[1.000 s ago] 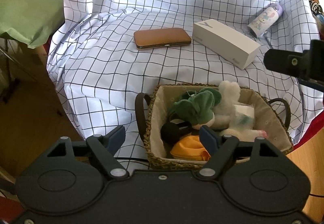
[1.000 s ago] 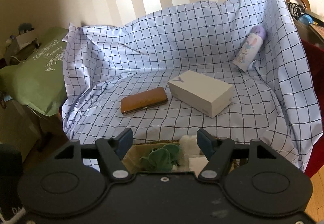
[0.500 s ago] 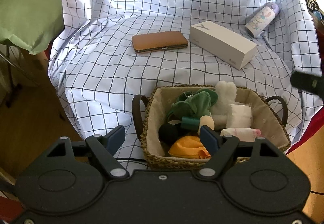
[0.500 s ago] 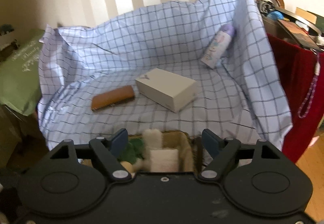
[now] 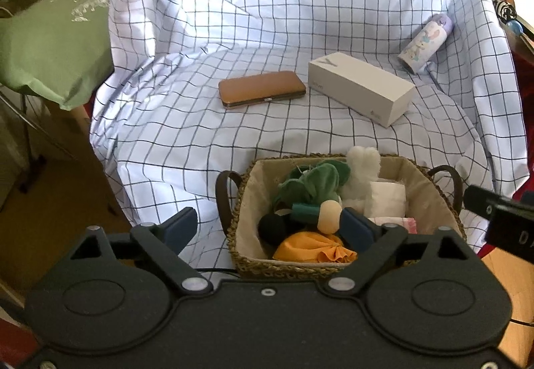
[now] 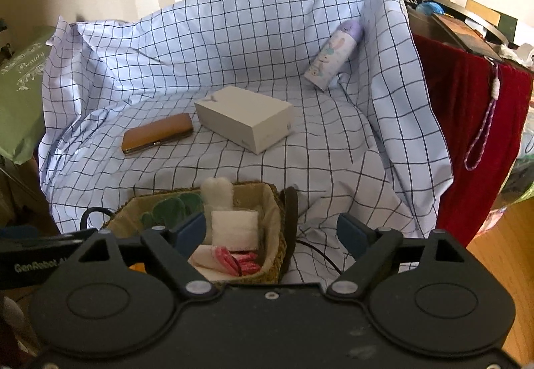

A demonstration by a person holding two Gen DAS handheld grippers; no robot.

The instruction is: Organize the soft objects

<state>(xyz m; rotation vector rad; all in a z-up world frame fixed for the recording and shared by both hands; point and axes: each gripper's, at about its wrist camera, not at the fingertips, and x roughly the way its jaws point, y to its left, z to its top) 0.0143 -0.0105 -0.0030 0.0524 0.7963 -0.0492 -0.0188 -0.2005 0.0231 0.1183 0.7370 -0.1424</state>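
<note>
A woven seagrass basket with dark handles (image 5: 430, 188) sits at the near edge of a blue-checked white cloth (image 5: 200, 135), packed with soft things: a green plush toy (image 5: 310, 182), a white fluffy toy (image 5: 362, 165), a folded white towel (image 6: 235, 228) and an orange cloth (image 5: 310, 247). The left claw (image 5: 268, 228) and right claw (image 6: 271, 233) have just been opening and now gape above it, gripping nothing. Behind lie a tan leather case (image 5: 262, 93), a white cardboard box (image 5: 360, 91) and a pastel printed bottle (image 5: 425, 46).
</note>
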